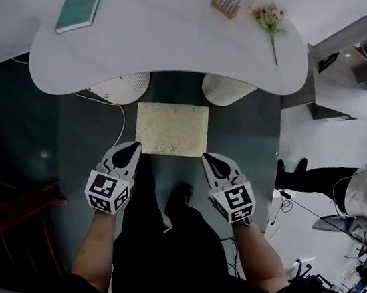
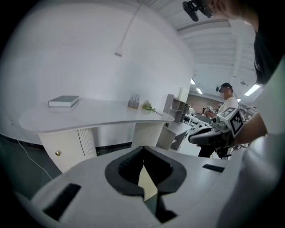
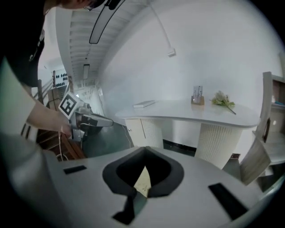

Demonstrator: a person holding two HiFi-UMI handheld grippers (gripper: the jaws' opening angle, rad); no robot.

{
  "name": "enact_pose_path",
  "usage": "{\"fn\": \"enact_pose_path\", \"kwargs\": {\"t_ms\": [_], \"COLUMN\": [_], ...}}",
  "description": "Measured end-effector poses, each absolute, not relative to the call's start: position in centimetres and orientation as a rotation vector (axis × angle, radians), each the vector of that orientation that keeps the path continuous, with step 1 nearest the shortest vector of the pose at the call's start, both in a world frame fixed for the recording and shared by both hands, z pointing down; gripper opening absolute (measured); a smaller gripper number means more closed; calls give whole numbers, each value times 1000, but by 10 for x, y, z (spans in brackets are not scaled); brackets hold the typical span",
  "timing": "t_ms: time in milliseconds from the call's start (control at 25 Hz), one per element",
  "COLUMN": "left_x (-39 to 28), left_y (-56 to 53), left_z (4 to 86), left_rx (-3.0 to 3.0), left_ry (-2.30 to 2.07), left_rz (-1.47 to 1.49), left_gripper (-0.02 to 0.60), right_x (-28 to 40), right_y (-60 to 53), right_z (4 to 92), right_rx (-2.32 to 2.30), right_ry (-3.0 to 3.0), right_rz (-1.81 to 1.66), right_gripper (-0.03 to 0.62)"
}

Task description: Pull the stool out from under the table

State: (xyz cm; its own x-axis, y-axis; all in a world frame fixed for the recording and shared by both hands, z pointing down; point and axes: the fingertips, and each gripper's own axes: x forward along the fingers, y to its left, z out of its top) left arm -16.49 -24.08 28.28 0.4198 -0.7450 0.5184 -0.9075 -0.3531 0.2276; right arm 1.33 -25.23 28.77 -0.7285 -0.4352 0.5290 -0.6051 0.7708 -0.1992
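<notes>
Found stool [image 1: 171, 129] standing on the dark floor just in front of the white table [image 1: 171, 34] (seat pale, speckled); found left gripper [image 1: 134, 147] and right gripper [image 1: 208, 158] pinched closed on nothing. Held above its near corners.

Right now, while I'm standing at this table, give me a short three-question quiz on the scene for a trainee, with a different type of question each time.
1. True or false: the stool is tucked fully under the table.
2. What lies at the table's left end in the head view? A) green book B) laptop C) mug
3. What do the left gripper and the right gripper hold?

Key
1. False: its whole seat shows in front of the table's edge.
2. A
3. Nothing: both are shut and empty.
</notes>
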Motion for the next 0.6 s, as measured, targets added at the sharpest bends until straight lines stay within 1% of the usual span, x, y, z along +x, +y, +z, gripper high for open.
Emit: {"fn": "enact_pose_path", "kwargs": {"t_ms": [160,320,600], "left_x": [-138,-127,-150], "left_y": [-223,-208,-191], "left_z": [240,204,152], "left_rx": [2237,2276,2352], "left_ry": [-1389,-1387,-1423], "left_rz": [475,497,498], "left_gripper": [9,9,9], "right_x": [23,22,5], "right_y": [-213,-182,-153], "right_z": [260,230,188], "right_rx": [730,747,855], "right_ry": [-2512,-2528,-2538], "right_rz": [501,541,512], "right_gripper": [4,3,3]}}
